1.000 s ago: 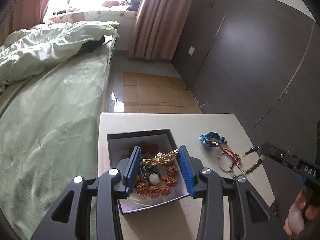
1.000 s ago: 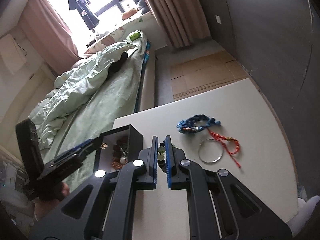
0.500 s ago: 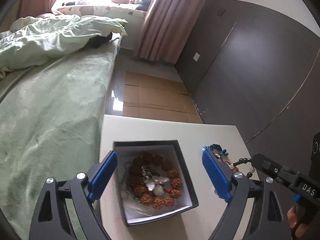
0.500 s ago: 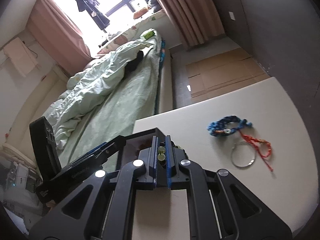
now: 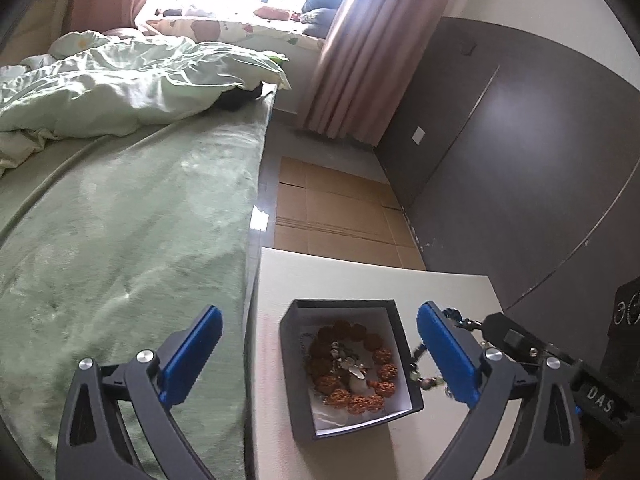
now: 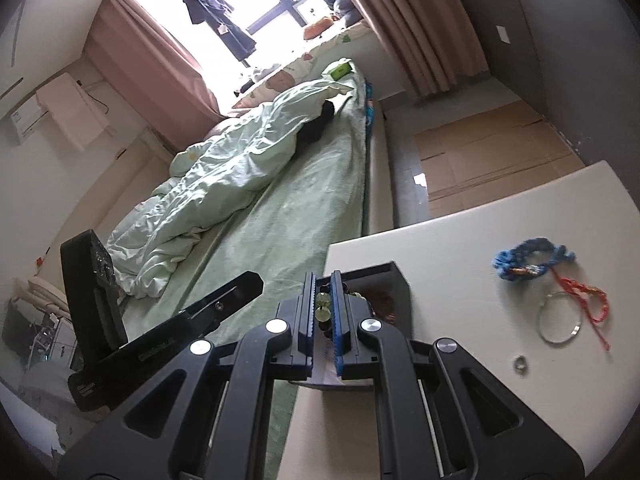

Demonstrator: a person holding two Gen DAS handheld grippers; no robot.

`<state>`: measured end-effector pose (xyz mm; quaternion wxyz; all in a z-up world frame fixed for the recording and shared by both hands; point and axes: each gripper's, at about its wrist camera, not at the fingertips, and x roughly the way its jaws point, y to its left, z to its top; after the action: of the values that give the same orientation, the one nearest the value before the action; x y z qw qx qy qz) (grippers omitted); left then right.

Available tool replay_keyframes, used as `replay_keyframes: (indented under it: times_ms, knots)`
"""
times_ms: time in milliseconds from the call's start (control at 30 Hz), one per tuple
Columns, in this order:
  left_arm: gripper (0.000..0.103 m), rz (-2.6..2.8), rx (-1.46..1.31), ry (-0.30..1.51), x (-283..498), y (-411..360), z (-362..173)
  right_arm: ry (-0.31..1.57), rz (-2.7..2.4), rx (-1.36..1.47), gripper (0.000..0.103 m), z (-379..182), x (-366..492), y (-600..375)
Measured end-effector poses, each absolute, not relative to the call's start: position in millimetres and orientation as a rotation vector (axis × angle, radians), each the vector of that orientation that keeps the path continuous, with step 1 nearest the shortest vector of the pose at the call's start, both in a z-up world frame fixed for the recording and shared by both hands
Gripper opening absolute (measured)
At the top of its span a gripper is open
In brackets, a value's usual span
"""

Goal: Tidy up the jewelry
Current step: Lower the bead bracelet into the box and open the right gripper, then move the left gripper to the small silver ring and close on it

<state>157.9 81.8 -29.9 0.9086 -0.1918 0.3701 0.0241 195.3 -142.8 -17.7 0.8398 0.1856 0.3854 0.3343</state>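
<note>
A bedroom: a white bench [image 5: 340,280] beside a green bed [image 5: 120,220]. Left view: the left tool [image 5: 320,356], jaws opening wide and empty, angles down over the box [image 5: 352,364] of beads. Right view: the right tool [image 6: 322,308] pinches a bead string [image 6: 323,307] at the box's edge; bracelets [image 6: 536,260] lie apart.

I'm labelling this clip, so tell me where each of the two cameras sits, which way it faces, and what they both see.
Left wrist: on the left gripper, jaws opening with nothing between them, angled down over the black box of beads on the white table; the right gripper shows at the right edge.
Right wrist: on the right gripper, shut on a bead bracelet, facing bed and window; the left gripper shows on the left.
Shared: box, table, bed.
</note>
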Motion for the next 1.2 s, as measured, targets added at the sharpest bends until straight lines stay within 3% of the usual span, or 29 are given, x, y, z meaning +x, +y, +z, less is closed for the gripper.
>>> replay_keyframes:
  times_ms: [167,200,267,333,933,1033,1200]
  knots:
    - [0.095,0.073,-0.418,0.758,153,95,-27,0.787,0.682,0.334,0.012,-17,199,-123]
    - [0.095,0.075,-0.422,0.757,152,97,-27,0.803,0.690,0.325,0.019,-19,201,-120]
    - [0.095,0.080,-0.431,0.760,152,101,-27,0.810,0.668,0.316,0.063,-21,202,-122]
    - [0.095,0.082,-0.437,0.762,151,102,-27,0.773,0.644,0.341,0.072,-21,200,-132]
    - [0.095,0.026,-0.347,0.802,156,63,-30,0.820,0.546,0.425,0.072,-16,206,-226]
    - [0.095,0.014,-0.324,0.808,156,51,-31,0.814,0.532,0.419,0.083,-13,202,-236]
    - [0.095,-0.016,-0.292,0.798,155,32,-30,0.821,0.513,0.405,0.083,-12,200,-256]
